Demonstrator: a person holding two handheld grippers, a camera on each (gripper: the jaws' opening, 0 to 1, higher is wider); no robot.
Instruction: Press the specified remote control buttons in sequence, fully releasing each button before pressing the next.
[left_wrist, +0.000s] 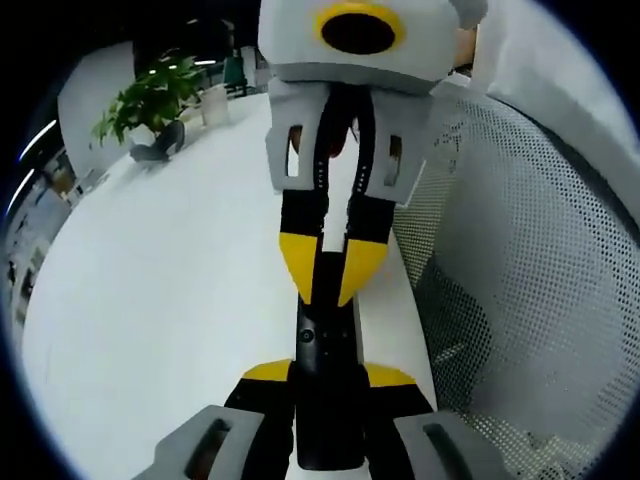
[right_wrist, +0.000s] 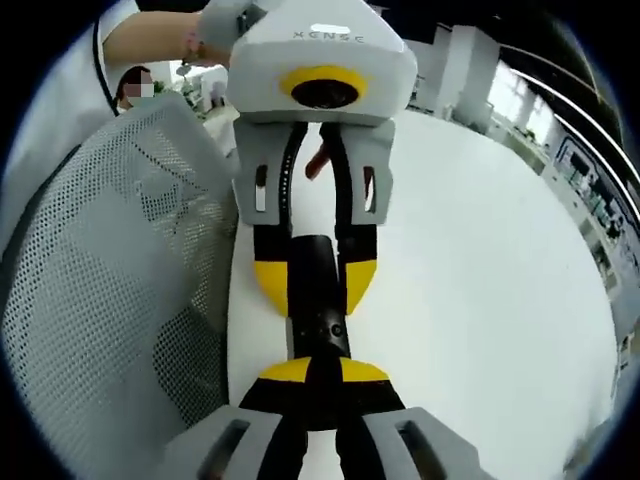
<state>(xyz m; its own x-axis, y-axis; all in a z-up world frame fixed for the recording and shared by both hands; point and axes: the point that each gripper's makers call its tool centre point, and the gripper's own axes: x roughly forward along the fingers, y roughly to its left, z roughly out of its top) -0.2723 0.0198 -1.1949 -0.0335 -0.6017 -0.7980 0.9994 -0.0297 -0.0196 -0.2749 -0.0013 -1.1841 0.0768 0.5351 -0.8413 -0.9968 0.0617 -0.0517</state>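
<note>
A black remote control (left_wrist: 325, 340) (right_wrist: 320, 322) is held lengthwise over the white table (left_wrist: 180, 280) (right_wrist: 480, 280), between two grippers that face each other. My left gripper (left_wrist: 328, 376) (right_wrist: 315, 288) is shut on the remote, one yellow-tipped jaw on each long side. My right gripper (right_wrist: 322, 366) (left_wrist: 328, 292) comes in from the opposite end. Its yellow tips are drawn together, and they rest on the remote's upper face near a small round button. Whether the button is pushed down I cannot tell.
A grey mesh chair back (left_wrist: 530, 250) (right_wrist: 100, 280) stands close against the table edge beside the grippers. A potted plant (left_wrist: 150, 100) sits at the table's far end. A person's hand and white sleeve (right_wrist: 150, 40) hold the left gripper.
</note>
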